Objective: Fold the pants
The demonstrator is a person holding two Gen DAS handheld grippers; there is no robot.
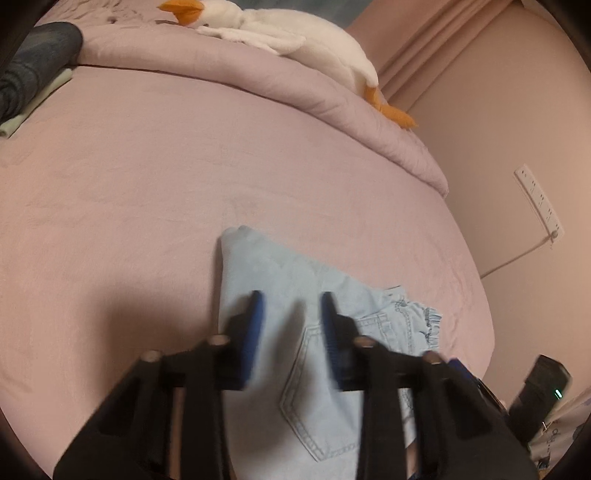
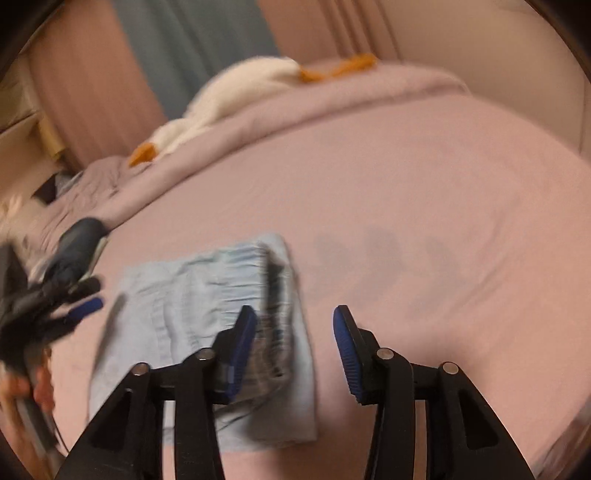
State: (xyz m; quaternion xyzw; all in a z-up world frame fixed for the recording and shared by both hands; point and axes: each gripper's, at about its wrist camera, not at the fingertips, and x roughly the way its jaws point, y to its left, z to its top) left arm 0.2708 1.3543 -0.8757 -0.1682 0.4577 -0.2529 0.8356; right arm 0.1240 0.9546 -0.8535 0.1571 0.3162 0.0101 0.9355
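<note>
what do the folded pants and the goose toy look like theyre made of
The folded pants look like light blue denim, matte: contrast stitching outlines a back pocket and the waistband is gathered elastic. The goose plush toy looks like soft white fleece with a fuzzy nap, with orange fabric for beak and feet; what fills it cannot be seen.

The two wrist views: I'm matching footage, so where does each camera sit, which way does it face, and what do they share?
Left wrist: rides the left tool, angled down at the folded jeans on the pink bed; open fingers show, nothing between them.
Right wrist: rides the right tool, angled down across the bed; open fingers, the other tool and a hand at left.
Shared: jeans, bed, plush goose.
</note>
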